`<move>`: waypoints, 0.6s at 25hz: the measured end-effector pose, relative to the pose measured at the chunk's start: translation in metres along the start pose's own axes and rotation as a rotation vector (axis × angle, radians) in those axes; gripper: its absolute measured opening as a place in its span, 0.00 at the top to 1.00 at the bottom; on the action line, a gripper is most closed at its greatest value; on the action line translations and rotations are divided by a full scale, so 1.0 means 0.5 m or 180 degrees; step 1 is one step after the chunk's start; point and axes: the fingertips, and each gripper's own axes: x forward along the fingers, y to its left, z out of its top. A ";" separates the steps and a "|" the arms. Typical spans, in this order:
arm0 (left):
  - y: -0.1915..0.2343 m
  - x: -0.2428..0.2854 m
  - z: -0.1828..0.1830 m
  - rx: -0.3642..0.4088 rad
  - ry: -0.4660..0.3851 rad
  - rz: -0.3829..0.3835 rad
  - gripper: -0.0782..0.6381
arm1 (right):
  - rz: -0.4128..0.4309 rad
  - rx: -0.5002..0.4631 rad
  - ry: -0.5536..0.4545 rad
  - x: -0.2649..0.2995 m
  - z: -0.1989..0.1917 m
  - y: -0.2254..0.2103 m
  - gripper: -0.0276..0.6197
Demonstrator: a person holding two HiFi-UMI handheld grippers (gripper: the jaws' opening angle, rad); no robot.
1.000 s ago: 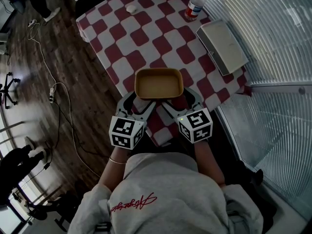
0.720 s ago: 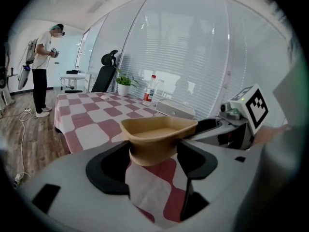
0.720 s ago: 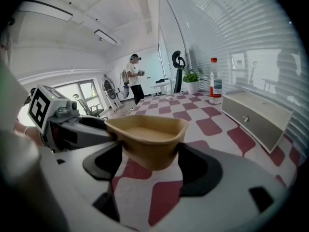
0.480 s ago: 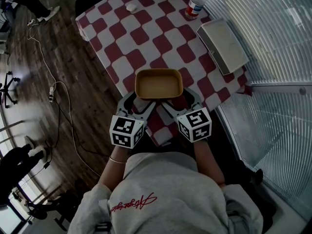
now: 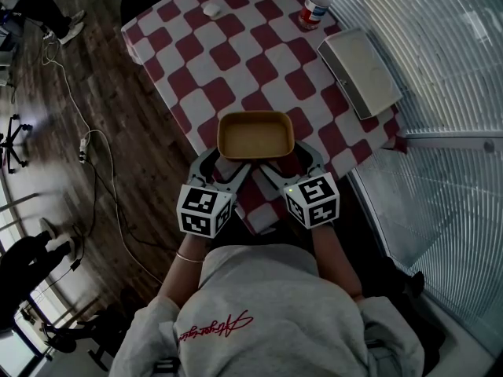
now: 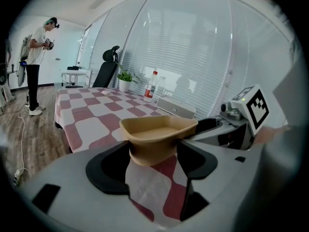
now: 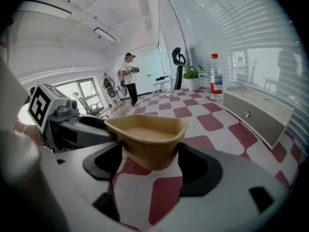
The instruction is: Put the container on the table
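A tan, shallow rectangular container (image 5: pixel 255 136) hangs just over the near end of the red-and-white checked table (image 5: pixel 236 53). My left gripper (image 5: pixel 228 162) is shut on its near left corner and my right gripper (image 5: pixel 292 162) on its near right corner. In the left gripper view the container (image 6: pixel 157 129) sits clamped between the black jaws of that gripper (image 6: pixel 153 153), its base clear of the cloth. In the right gripper view the container (image 7: pixel 145 132) is likewise held between the jaws of my right gripper (image 7: pixel 147 158). It is empty inside.
A white rectangular box (image 5: pixel 360 73) lies at the table's right edge, a water bottle (image 5: pixel 316 6) at the far right, a small white object (image 5: pixel 211 10) far back. Glass wall with blinds runs along the right. Cables (image 5: pixel 86 144) lie on the wooden floor. A person (image 6: pixel 36 57) stands far off.
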 end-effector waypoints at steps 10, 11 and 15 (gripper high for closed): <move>0.002 0.007 -0.012 -0.0003 0.0060 0.0003 0.45 | 0.0002 0.0023 0.0049 0.006 -0.013 -0.003 0.40; 0.002 0.007 -0.013 -0.0009 0.0066 0.0003 0.45 | 0.0002 0.0018 0.0056 0.007 -0.014 -0.002 0.40; 0.005 0.008 -0.020 -0.0057 0.0093 -0.0001 0.45 | 0.0003 0.0003 0.0090 0.010 -0.019 -0.001 0.40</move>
